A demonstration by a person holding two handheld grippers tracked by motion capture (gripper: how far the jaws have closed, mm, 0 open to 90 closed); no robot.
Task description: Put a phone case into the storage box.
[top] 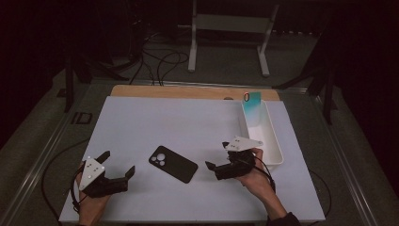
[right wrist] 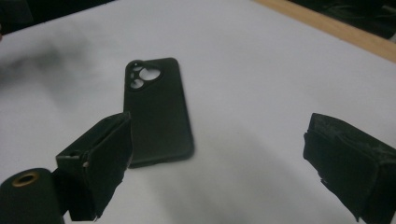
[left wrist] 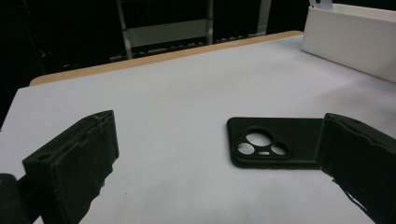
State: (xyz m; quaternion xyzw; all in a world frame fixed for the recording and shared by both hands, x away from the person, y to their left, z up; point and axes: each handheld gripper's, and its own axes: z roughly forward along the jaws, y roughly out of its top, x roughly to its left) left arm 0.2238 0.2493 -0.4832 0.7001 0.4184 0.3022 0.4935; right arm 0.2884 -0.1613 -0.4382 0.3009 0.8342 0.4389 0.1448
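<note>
Black rubbery phone case with round camera cutouts (top: 172,163), flat on the white table sheet (top: 164,117) at lower centre, between left gripper (top: 117,165) and right gripper (top: 218,155); both jaws wide, empty.

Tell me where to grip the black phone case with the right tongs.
Probably pinch the black phone case across its narrow width at the plain end, away from the camera cutout. It lies flat, that end is nearest the open right tongs, so come in low from its right.
</note>
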